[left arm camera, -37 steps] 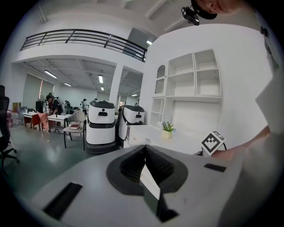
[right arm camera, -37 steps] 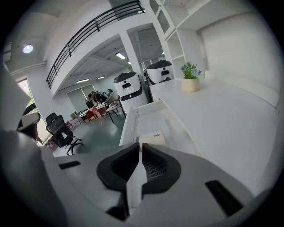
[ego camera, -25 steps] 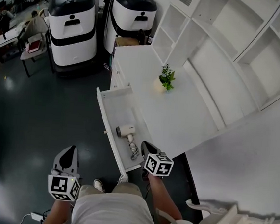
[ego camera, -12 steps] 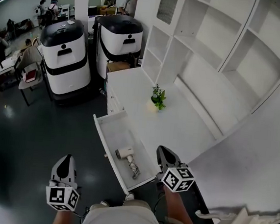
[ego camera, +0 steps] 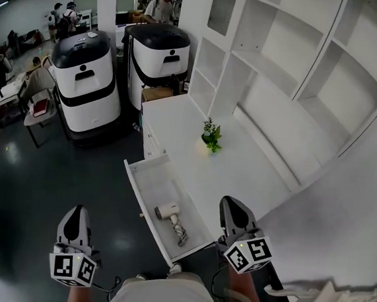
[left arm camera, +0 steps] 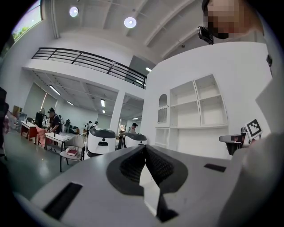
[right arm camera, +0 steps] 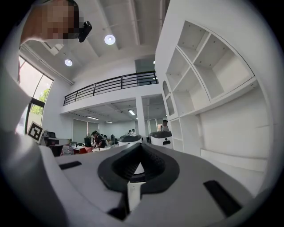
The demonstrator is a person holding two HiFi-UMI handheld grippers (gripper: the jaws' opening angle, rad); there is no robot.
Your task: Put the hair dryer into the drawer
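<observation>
— Where does the hair dryer lie against the grippers?

— The left gripper (ego camera: 76,212) hangs over the dark floor (ego camera: 34,165), well to the left of it, with its jaws together on nothing. The hair dryer (ego camera: 167,212) lies between the two grippers, inside the open drawer (ego camera: 137,178), with its cord (ego camera: 179,231) bunched beside it. The right gripper (ego camera: 233,208) is just right of the drawer, by the tabletop's (ego camera: 247,166) near corner. Its jaws are also together and empty.

— And the count?

— One hair dryer in one pulled-out drawer, two grippers, one small plant (ego camera: 210,136) on the tabletop, and two white machines (ego camera: 90,71) behind.
</observation>
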